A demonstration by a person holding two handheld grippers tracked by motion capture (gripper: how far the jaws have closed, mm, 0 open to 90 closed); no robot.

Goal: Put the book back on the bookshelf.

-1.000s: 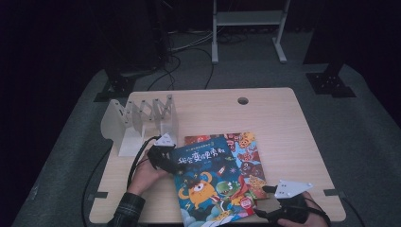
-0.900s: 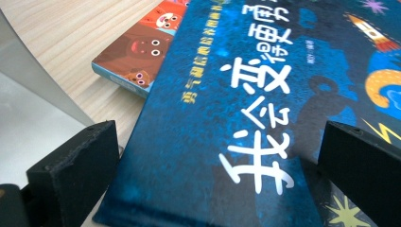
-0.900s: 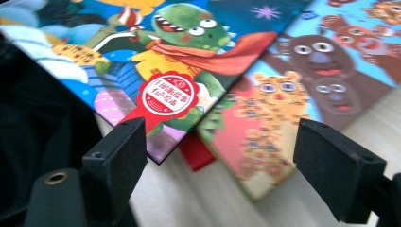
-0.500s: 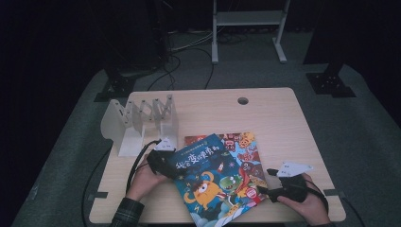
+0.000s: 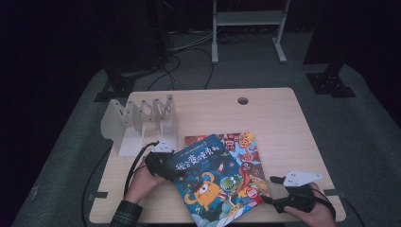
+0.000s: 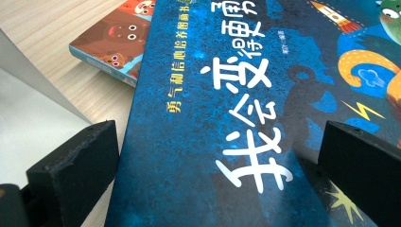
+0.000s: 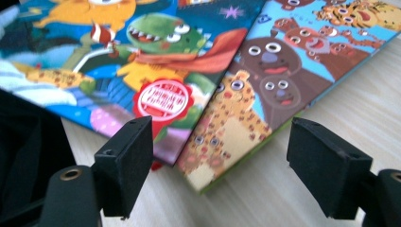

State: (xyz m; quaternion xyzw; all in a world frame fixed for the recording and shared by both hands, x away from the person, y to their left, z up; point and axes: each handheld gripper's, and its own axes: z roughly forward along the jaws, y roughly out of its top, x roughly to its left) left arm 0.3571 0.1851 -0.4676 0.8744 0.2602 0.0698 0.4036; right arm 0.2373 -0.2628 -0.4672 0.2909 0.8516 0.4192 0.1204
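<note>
At the near left of the table, the left gripper [image 5: 163,166] has the top-left corner of the dark blue hardcover picture book with white Chinese title lettering [image 5: 215,182] between its jaws; in the left gripper view the cover runs up between both black pads, but I can't tell whether they actually pinch it or just straddle it. That blue book lies skewed on top of a second picture book with cartoon animals on a light blue and orange cover [image 5: 243,146], hanging past it toward the near edge of the pale wooden table [image 5: 274,113]. At the near right, the right gripper [image 5: 279,191] is released: jaws have just been closing then eased apart a little, nothing between them, pads framing the lower corners of both books. Risks: right jaws come in level and catch both covers, so the lower book drags along; a one-corner grip on the left lets the blue book pivot or slide off the near edge; a shallow pinch slips on the glossy cover. The white accordion-style book rack [image 5: 142,120] stands just behind the left hand [image 5: 142,182], so a lift-and-swing could clip it.
</note>
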